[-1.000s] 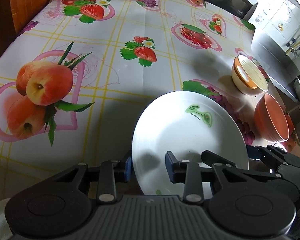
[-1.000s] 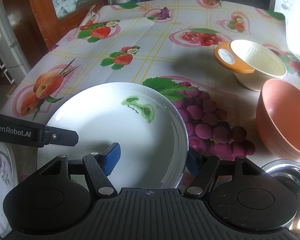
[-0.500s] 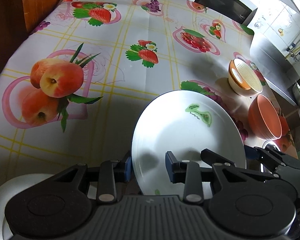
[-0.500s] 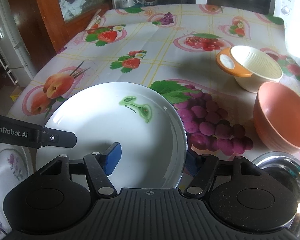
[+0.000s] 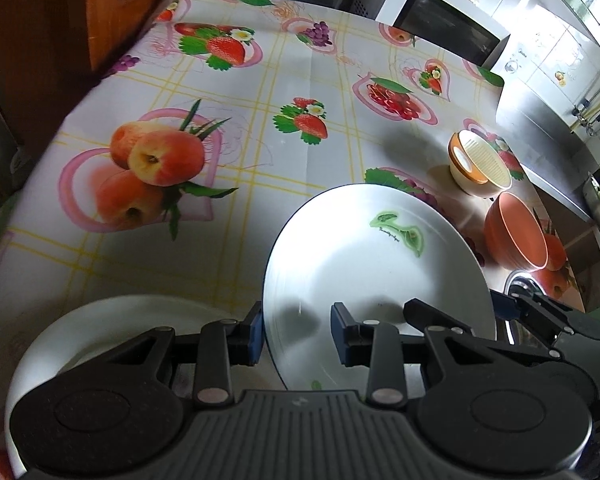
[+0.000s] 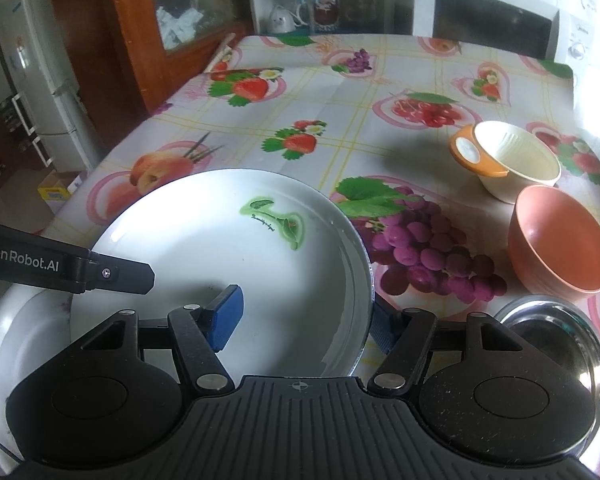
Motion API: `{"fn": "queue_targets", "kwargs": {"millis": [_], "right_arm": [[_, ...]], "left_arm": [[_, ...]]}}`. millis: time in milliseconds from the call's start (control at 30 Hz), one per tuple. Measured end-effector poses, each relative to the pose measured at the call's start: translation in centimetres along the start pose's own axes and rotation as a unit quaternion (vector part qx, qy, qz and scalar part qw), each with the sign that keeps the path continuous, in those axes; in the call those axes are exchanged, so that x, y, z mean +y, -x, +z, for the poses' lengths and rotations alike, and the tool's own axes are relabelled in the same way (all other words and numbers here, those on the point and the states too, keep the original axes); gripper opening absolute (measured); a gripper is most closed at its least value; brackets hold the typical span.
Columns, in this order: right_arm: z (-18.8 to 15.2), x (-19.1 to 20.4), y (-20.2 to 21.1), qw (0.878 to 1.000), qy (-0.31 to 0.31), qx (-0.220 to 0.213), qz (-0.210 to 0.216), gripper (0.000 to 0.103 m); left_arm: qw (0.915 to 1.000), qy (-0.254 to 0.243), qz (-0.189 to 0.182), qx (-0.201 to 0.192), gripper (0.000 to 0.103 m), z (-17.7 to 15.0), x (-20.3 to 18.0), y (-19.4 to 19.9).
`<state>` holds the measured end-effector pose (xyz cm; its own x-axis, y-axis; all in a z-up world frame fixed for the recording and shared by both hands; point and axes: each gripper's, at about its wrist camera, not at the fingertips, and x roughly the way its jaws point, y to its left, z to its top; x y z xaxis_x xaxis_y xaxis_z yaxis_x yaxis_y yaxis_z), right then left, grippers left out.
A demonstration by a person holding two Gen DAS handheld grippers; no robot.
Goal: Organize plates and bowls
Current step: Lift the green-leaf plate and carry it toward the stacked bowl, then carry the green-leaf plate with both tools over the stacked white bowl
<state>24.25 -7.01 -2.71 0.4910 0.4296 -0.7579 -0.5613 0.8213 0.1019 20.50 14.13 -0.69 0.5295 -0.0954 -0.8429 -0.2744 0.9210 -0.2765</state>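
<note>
Left tongs (image 5: 296,328) clamp the near-left rim of the round white plate with a green leaf motif (image 5: 376,264); right tongs (image 6: 304,316) clamp its right rim. The plate hangs above the fruit-print table (image 6: 340,120), over another white plate (image 5: 112,320), near a terracotta bowl (image 6: 560,248).

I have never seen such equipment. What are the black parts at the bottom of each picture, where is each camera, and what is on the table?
The black parts are two hand-held grippers, each carried by a person; no robot arm is there. Each picture comes from a camera on one gripper, looking forward along its fingers. The left gripper and the right gripper both grip the rim of one white plate, held above the fruit-printed tablecloth. On the table are a cream and orange bowl, a terracotta bowl, a steel bowl and another white plate.
</note>
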Motion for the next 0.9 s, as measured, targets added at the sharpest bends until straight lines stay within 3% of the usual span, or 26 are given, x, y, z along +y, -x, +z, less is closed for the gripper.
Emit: {"fn": "queue_targets", "kwargs": {"millis": [500,900], "right_arm": [[-1.9,4.8,3.4,0.999,0.025,-0.014,0.026,0.066],[-4.0,9.2,4.0,0.997,0.044,-0.008,0.056,0.066]], "left_arm": [[0.9993,0.021,0.019,-0.026,0.033,-4.1,3.1,5.8],[0.9972,0.053,0.04,-0.032,0.033,-7.4,6.9,8.3]]}}
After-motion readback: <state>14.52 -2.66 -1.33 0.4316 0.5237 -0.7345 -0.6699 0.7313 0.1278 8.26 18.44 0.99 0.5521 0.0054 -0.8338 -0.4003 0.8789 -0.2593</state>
